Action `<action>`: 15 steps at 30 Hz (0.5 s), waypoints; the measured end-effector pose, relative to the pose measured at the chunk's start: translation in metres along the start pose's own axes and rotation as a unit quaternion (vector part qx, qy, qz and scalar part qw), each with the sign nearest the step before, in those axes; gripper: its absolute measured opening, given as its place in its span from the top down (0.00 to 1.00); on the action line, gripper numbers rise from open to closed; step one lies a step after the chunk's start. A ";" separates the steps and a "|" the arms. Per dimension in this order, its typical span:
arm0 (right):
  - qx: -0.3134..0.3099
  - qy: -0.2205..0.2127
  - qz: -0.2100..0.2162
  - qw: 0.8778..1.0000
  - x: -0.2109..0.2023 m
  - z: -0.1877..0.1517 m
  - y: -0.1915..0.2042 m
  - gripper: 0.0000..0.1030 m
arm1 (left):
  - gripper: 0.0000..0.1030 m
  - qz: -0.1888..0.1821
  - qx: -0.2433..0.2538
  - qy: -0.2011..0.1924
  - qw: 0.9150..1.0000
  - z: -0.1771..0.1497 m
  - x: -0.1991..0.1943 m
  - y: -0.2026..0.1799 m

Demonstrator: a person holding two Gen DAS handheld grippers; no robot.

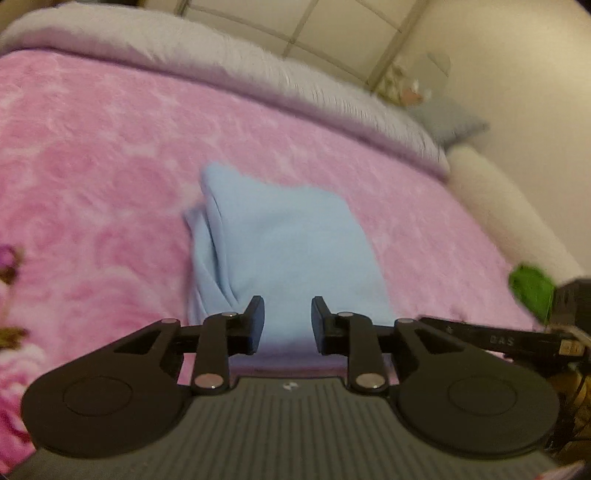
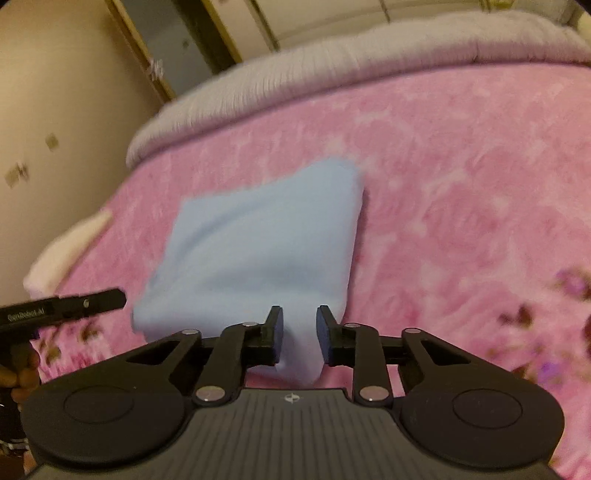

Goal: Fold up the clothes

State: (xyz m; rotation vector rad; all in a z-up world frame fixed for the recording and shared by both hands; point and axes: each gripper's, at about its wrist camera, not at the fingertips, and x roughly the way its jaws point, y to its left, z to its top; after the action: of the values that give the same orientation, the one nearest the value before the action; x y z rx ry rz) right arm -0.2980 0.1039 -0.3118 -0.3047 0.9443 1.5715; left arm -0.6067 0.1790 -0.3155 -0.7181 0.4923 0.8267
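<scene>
A light blue garment (image 1: 280, 236) lies folded in a compact bundle on the pink floral bedspread (image 1: 92, 147); it also shows in the right wrist view (image 2: 255, 243). My left gripper (image 1: 288, 317) is open, fingers apart just above the bundle's near edge, holding nothing. My right gripper (image 2: 299, 332) is open too, its fingers on either side of the bundle's near corner, not closed on it. The right gripper's body (image 1: 498, 338) shows at the right in the left wrist view; the left gripper's body (image 2: 62, 308) shows at the left in the right wrist view.
A grey-lilac quilt (image 1: 184, 48) is rolled along the far side of the bed. A cream bolster (image 1: 509, 206) lies along the bed's edge by the wall. A green cloth (image 1: 532, 291) shows near the right hand. Wardrobe doors (image 2: 332, 18) stand behind.
</scene>
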 end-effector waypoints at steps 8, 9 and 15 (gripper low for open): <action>-0.066 0.013 -0.007 0.998 0.000 0.019 0.010 0.74 | 0.91 0.030 0.021 -0.018 0.999 0.025 -0.001 0.007; -0.054 0.003 -0.008 0.999 -0.001 0.026 0.005 0.74 | 0.89 0.034 0.022 -0.025 0.999 0.034 -0.004 0.010; -0.009 -0.022 -0.025 0.999 0.037 0.070 -0.033 0.74 | 0.88 0.005 0.026 -0.029 0.999 0.083 0.031 0.033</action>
State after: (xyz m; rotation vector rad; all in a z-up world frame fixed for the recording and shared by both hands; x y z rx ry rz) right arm -0.2557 0.1781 -0.3050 -0.3043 0.8830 1.5351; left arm -0.6048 0.2707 -0.2927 -0.6432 0.4633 0.8390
